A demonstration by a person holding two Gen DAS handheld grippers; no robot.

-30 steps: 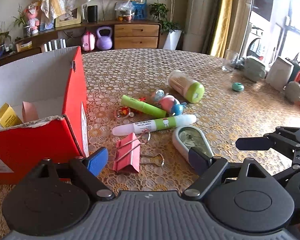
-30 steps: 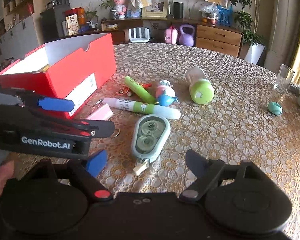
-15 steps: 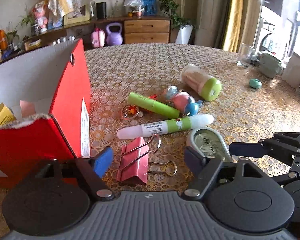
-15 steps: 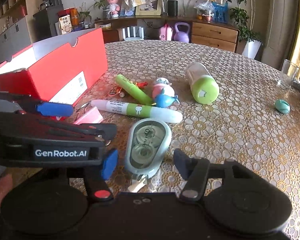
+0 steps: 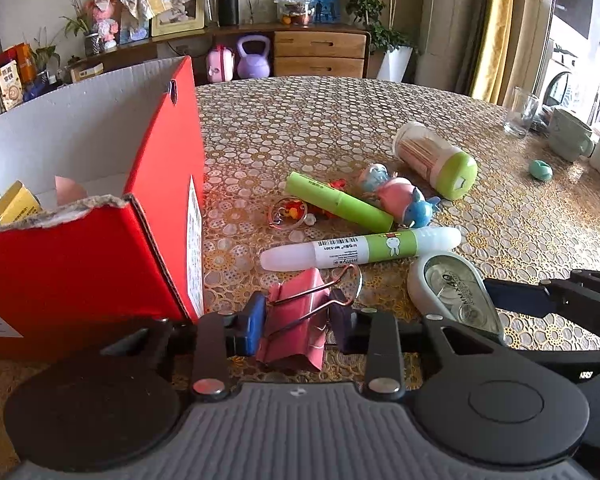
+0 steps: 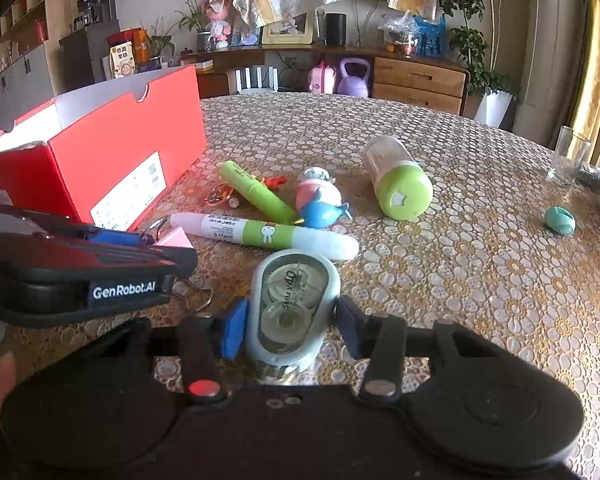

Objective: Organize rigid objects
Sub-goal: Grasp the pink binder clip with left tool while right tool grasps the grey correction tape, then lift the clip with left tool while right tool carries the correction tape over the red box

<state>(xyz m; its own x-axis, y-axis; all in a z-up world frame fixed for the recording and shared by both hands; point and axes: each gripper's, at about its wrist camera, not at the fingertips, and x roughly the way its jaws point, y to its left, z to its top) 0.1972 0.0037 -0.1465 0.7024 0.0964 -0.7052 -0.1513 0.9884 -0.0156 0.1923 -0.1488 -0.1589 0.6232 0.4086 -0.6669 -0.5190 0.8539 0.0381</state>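
A pink binder clip point(image 5: 292, 312) lies on the patterned table beside the red box point(image 5: 100, 264). My left gripper point(image 5: 298, 328) straddles it, jaws closing, and both pads touch the clip's sides. A pale correction tape dispenser point(image 6: 294, 304) lies just right of the clip. My right gripper point(image 6: 291, 330) is around its rear half, jaws closing, with the pads against its flanks. The dispenser point(image 5: 452, 292) also shows in the left wrist view, with a right finger point(image 5: 516, 294) beside it.
Beyond the grippers lie a white and green glue pen point(image 5: 360, 248), a green highlighter point(image 5: 336, 200), toy figures point(image 5: 400, 200), a keyring point(image 5: 288, 212) and a green-lidded jar point(image 5: 436, 160). A yellow carton point(image 5: 14, 204) sits in the box. A glass point(image 5: 520, 110) stands far right.
Both pairs of jaws have narrowed from wide open onto the clip and the dispenser. The left gripper has moved forward and down over the clip.
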